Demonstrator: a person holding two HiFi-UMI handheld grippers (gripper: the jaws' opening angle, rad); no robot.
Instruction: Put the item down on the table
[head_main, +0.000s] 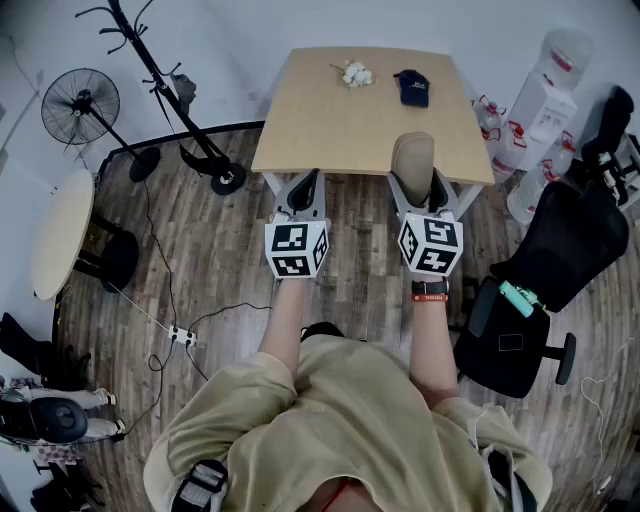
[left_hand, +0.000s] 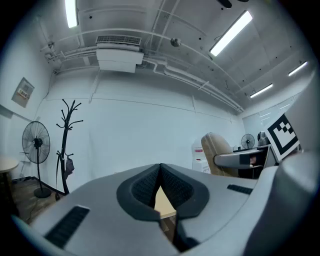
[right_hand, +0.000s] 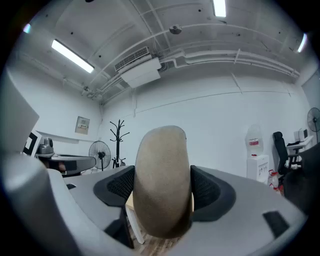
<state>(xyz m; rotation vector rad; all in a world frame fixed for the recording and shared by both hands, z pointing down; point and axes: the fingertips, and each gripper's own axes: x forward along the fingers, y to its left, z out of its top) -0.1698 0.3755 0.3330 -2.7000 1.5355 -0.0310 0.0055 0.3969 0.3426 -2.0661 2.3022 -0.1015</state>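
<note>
A tan, oblong, soft-looking item (head_main: 413, 160) stands upright between the jaws of my right gripper (head_main: 415, 192), over the near edge of the wooden table (head_main: 330, 125). In the right gripper view the item (right_hand: 162, 175) fills the gap and both dark pads press on its sides, so the right gripper (right_hand: 162, 192) is shut on it. My left gripper (head_main: 303, 188) hovers beside it at the table's near edge, shut and holding nothing. In the left gripper view the pads of the left gripper (left_hand: 160, 187) meet, and the tan item (left_hand: 216, 152) shows at the right.
A white crumpled thing (head_main: 355, 73) and a dark blue cap (head_main: 412, 87) lie at the table's far side. A black office chair (head_main: 545, 290) stands to the right, water bottles (head_main: 545, 95) behind it. A coat rack (head_main: 170, 90), a fan (head_main: 80, 105) and floor cables (head_main: 180, 335) are to the left.
</note>
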